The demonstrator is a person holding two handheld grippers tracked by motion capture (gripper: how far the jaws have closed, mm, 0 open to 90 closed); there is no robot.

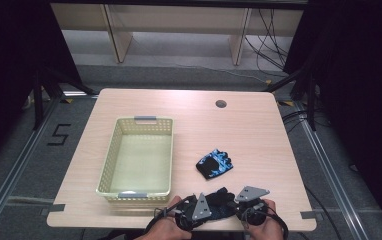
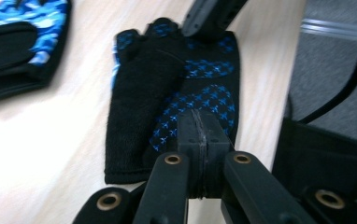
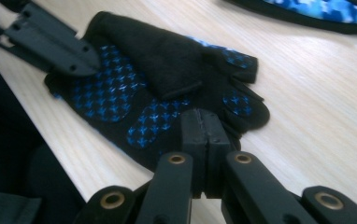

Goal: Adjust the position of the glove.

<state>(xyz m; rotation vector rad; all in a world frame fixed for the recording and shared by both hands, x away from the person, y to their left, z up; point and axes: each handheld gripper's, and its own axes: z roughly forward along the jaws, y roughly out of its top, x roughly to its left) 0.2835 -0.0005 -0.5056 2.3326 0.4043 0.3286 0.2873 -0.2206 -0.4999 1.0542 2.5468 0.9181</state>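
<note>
two hand-held grippers meet over a black and blue glove at the near edge of a wooden table.

the left gripper (image 2: 200, 135) has its jaws pressed together, tips resting on the wrist end of the near glove (image 2: 167, 93); whether any fabric is pinched between them cannot be told. the right gripper (image 3: 204, 135) also has its jaws together, tips at the finger end of the same glove. the glove lies flat, palm up, with blue cross-shaped grip marks; no brand or writing can be read. beyond the jaws lies a second glove (image 1: 214, 163) with a blue camouflage back. ahead and left of the jaws stands a pale yellow basket (image 1: 110, 155). a floor marking (image 1: 59, 135) reads "5".
</note>
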